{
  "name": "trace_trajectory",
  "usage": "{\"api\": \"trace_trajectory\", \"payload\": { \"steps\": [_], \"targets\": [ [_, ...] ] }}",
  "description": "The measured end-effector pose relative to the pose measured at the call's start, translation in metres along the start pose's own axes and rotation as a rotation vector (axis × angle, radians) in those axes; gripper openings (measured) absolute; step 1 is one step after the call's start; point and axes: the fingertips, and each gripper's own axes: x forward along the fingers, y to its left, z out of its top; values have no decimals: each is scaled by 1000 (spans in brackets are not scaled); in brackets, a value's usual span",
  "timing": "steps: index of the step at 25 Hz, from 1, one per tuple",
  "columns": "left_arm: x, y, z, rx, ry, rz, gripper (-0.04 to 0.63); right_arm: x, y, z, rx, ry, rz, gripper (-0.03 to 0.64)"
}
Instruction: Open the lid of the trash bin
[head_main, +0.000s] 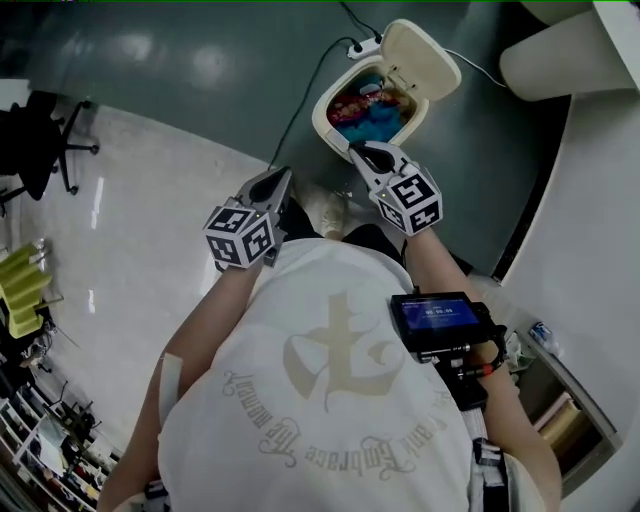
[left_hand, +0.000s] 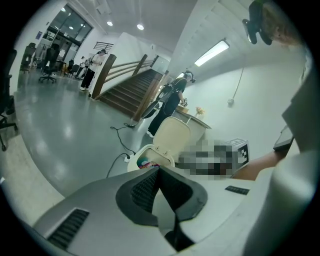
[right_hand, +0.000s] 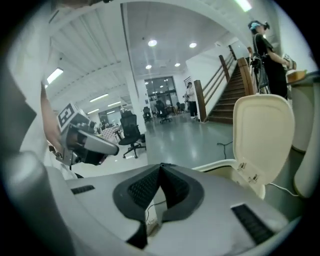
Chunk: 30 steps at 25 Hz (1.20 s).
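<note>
The lid (head_main: 420, 62) stands up at the back, so the trash bin (head_main: 328, 118) is open from above and from the front. Bright stuff (head_main: 365, 112) lies inside. A cable (head_main: 302, 100) runs along the floor on its left. A white wall (head_main: 600, 190) curves near on its right.

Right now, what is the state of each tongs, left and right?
Left tongs: closed, holding nothing.
Right tongs: closed, holding nothing.

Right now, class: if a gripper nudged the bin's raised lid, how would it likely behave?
The lid looks like thin, rigid plastic, so it is probably stiff and light. It stands upright on small hinges, so a forward nudge would likely swing it shut rather than bend it.
</note>
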Motion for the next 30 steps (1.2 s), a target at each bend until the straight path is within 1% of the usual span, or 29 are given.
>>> {"api": "trace_trajectory", "payload": {
  "steps": [3,6,9,17,25,30],
  "targets": [
    [2,-2,5,-6,-6,-12,8,-18,-2,11,37,-46,3,5],
    [10,-5,20,18,-24,-36,8,-36,-13,25,58,-110,-22,5],
    [10,-17,23,34,-25,-54,8,-59,-14,28,88,-147,-36,5],
    [13,-37,44,118,-25,-99,8,-102,-22,40,149,-227,-94,5],
    [22,-55,51,169,-7,-148,8,-123,-26,42,174,-268,-143,5],
    [36,-72,58,191,-11,-168,8,-133,-36,37,174,-269,-159,5]
  ]
}}
